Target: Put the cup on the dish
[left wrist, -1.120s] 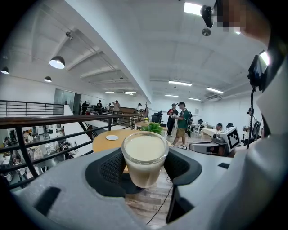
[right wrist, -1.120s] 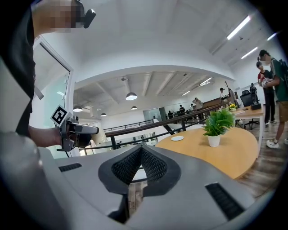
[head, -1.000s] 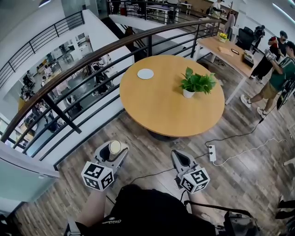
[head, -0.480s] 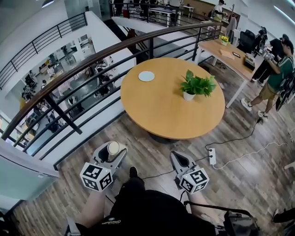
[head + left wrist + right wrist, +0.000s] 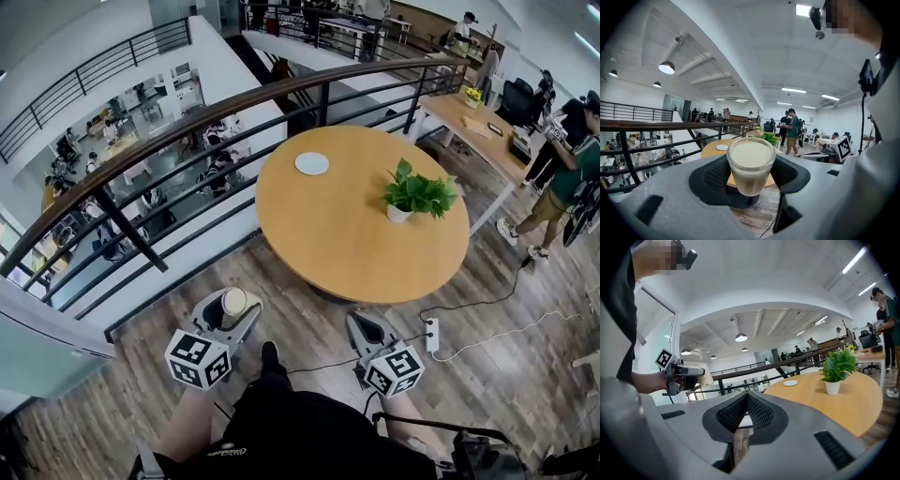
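Grasping brim-full cup (image 5: 751,164) in left gripper (image 5: 232,303) | right gripper (image 5: 368,321) clenched, empty | dish (image 5: 312,164) at 11 o'clock on table (image 5: 375,253), well apart | risk: spilling if tilted on the way.

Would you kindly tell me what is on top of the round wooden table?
On the round table stand a small white dish, with nothing on it, and a potted plant. The plant's leaves cover a patch of tabletop beneath them, so that spot cannot be checked.
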The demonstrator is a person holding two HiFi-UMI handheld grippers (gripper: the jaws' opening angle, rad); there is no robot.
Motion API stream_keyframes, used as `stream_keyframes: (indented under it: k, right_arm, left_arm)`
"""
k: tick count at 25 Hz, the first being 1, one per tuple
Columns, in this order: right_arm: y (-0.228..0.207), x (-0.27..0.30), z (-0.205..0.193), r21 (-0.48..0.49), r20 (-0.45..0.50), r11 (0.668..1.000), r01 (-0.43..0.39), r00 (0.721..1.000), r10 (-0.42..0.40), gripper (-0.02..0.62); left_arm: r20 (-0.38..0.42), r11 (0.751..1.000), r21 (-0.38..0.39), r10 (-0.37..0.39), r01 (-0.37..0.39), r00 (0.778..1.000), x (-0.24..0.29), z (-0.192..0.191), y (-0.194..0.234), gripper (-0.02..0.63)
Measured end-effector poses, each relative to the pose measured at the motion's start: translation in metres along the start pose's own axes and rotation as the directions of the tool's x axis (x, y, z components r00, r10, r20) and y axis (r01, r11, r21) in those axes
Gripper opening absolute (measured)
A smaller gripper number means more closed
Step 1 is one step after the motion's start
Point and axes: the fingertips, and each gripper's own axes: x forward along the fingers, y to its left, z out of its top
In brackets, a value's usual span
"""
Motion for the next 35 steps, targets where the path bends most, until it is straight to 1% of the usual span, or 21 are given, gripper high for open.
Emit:
stream_keyframes:
  k: [6,14,20,27,31,35]
  right_arm:
    - [-0.016,0.042,0.006,0.008,-0.022,1.0,0.011,1.0,-0.011,0.0]
    - [-0.029,0.12,0.034,-0.014,-0.047,1.0,0.025,0.999,-0.026,0.0]
    - [-0.028,0.19,0.057,-0.032,-0.048,0.999,0.016,0.999,-0.018,0.0]
    - [-0.03,0.249,0.063,-0.017,-0.054,0.999,0.036,0.998,-0.037,0.0]
    - [-0.033,0.265,0.066,-0.004,-0.054,0.998,0.059,0.997,-0.059,0.0]
    - [-0.044,0.268,0.063,0.013,-0.056,0.996,0.084,0.995,-0.083,0.0]
  left_arm:
    - [-0.008,1.0,-0.01,-0.01,0.01,1.0,0.031,0.01,0.039,0.265]
    - [0.0,0.999,-0.006,-0.051,0.051,0.999,0.076,0.039,0.104,0.265]
    - [0.005,0.998,-0.019,-0.062,0.062,0.998,0.099,0.057,0.163,0.265]
    - [-0.004,0.997,-0.03,-0.075,0.075,0.997,0.121,0.067,0.224,0.265]
    - [-0.022,0.995,-0.026,-0.097,0.096,0.995,0.136,0.071,0.24,0.265]
    - [-0.031,0.993,-0.028,-0.119,0.118,0.992,0.152,0.073,0.244,0.265]
